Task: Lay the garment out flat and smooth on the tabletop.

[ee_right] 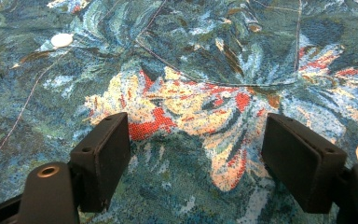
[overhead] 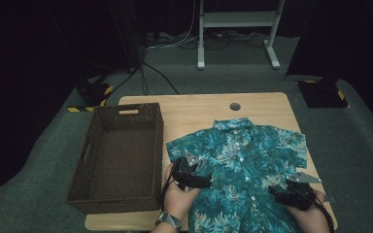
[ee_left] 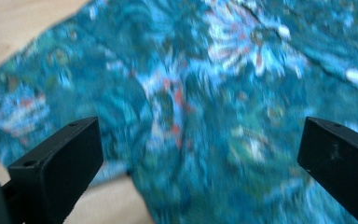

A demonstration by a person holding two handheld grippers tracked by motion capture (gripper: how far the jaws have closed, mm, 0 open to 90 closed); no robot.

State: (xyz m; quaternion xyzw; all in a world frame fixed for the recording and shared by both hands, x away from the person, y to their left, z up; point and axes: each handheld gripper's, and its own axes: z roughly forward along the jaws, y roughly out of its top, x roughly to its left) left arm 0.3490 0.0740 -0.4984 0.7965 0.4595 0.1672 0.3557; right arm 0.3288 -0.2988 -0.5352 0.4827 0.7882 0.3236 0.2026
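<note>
Low over the shirt (overhead: 245, 160), left gripper (overhead: 205, 180) and right gripper (overhead: 278, 193) (palms down) both gape, released.

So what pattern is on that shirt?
The shirt is teal with a floral print in cream, red and pale blue, clearest in the right gripper view.

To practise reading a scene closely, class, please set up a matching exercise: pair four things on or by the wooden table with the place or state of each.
Things:
1. teal flower-print short-sleeved shirt
2. dark brown woven wicker basket
3. left gripper
4. right gripper

Places or states:
A. stands at the table's left side, nothing inside
B. jaws open, over the shirt's lower right part
C. lies spread flat, buttoned, collar away from the person
D. jaws open wide, at the shirt's left edge below the sleeve

Pairs: 1-C, 2-A, 3-D, 4-B
</note>
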